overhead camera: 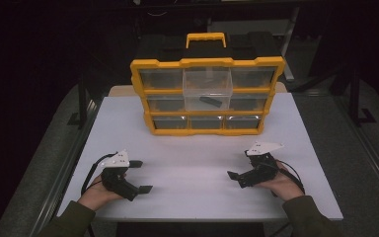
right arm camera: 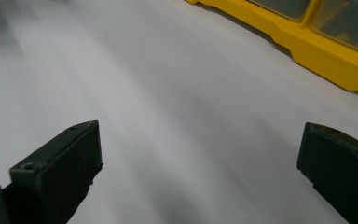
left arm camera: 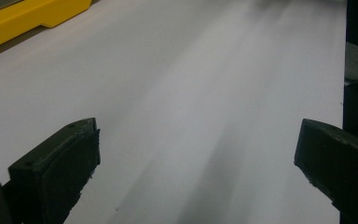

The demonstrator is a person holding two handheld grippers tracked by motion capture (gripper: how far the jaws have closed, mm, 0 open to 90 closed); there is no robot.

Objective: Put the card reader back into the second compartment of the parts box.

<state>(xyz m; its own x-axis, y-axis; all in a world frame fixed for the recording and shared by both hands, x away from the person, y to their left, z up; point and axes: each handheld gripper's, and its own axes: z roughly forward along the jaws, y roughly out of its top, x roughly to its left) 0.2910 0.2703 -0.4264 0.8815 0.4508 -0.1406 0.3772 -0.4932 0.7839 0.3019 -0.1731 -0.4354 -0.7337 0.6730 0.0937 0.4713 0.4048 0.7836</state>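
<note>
White table (overhead camera: 197,163) — bare surface. Yellow organiser case (overhead camera: 207,96) stands upright at its far middle, handle (overhead camera: 206,38) on top. Case's centre clear drawer (overhead camera: 208,89) pulled out — small dark object (overhead camera: 211,101) lying inside it.

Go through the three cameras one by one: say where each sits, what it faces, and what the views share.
High view: above the person's side, looking forward and down on the white table, yellow organiser box, both hands, left tool and right tool.
Left gripper view: rides the left tool, its open black jaws facing across the table.
Right gripper view: rides the right tool, jaws open likewise.
Shared: all show table and box.
</note>
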